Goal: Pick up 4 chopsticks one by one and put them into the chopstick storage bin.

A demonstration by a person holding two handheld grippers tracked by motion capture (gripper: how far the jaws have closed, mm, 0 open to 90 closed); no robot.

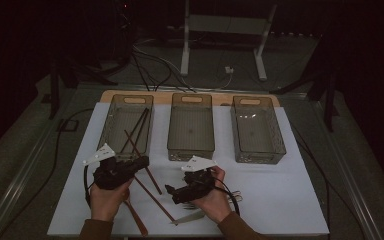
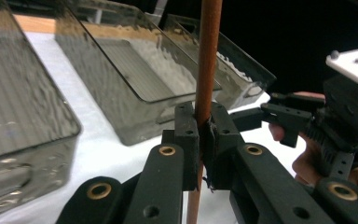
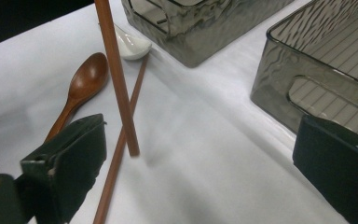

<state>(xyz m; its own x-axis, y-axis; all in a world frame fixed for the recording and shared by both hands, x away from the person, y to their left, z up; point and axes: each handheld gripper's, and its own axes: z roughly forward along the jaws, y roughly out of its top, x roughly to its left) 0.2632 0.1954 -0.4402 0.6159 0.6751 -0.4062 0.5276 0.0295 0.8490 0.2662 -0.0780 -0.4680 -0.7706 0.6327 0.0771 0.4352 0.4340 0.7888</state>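
The high view is looking forward and down from above the person's side, taking in the whole table (image 1: 280, 210). The left gripper view is sitting close behind its closed jaws, facing the bins (image 2: 135, 70). The right gripper view is peering between wide jaws, sharing the brown chopstick (image 3: 116, 79).

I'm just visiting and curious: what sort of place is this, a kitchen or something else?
Probably a lab recording bench, not a kitchen: three smoky clear plastic bins stand in a row on a white-covered table, cables trail over the dark floor, and a hand-held black left gripper grips a brown wooden chopstick.
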